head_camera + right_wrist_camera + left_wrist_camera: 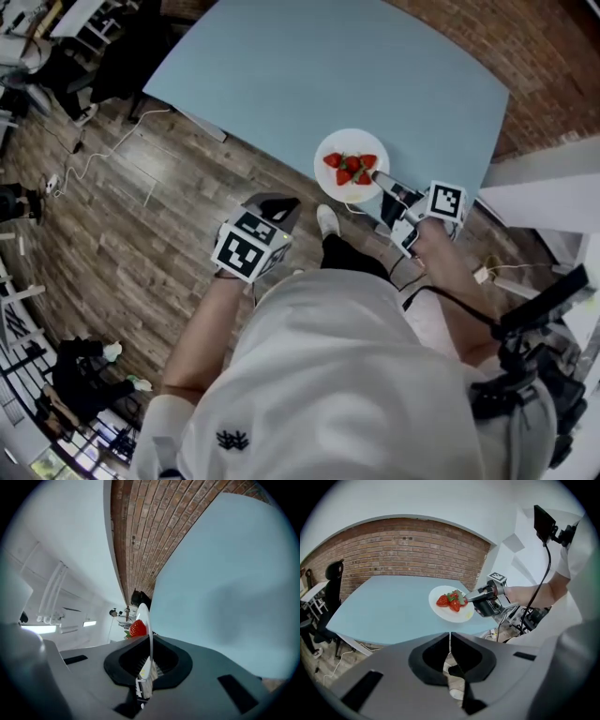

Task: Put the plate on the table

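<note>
A white plate (330, 184) carrying several strawberries (352, 168) is at the near edge of the light blue table (328, 75). My right gripper (378, 177) is shut on the plate's right rim. In the right gripper view the plate (150, 620) shows edge-on between the jaws, with a strawberry (137, 628) on its left side. The left gripper view shows the plate (440, 612) over the table (384, 606) and the right gripper (471, 597) pinching it. I cannot tell if the plate touches the table. My left gripper (281, 202) is shut and empty, below the table edge over the floor.
A brick wall (408, 550) stands behind the table. The wooden floor (141, 225) has white cables (103, 159) running over it. Office chairs (56, 66) stand far left. White furniture (553, 187) is at the right. The person's white shoe (327, 221) is by the table edge.
</note>
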### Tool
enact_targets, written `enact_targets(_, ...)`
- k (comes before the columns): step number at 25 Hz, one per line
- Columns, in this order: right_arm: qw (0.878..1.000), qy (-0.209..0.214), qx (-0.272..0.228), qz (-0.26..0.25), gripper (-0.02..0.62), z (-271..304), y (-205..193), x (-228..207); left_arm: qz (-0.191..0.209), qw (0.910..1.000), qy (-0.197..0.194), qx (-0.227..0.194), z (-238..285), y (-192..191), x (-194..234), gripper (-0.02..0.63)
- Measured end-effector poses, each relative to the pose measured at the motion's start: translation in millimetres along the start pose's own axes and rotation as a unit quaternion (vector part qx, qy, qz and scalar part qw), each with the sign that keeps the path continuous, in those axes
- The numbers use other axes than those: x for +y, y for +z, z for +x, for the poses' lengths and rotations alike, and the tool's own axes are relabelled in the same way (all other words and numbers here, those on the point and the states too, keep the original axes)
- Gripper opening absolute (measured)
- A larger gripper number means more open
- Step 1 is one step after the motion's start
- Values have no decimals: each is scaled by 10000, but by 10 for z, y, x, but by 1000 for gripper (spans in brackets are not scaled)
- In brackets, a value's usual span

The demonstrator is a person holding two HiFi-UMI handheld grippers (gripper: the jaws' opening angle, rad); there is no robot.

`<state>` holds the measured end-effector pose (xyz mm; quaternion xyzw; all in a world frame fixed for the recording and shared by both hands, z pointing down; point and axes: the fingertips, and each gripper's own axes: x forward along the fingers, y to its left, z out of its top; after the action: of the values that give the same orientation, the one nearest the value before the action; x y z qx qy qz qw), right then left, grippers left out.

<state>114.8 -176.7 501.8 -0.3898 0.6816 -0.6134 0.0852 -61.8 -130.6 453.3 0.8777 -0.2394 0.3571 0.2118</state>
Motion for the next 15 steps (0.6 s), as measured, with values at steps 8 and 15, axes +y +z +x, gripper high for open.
enact_targets(8, 9995, -44, 59, 307, 20, 642, 1211, -286, -207, 9995, 197, 153, 426, 708, 498, 12)
enact_targets(15, 9982, -227, 136, 532, 20, 1256, 1903, -684, -410, 9983, 342, 255, 675, 1053, 849, 12)
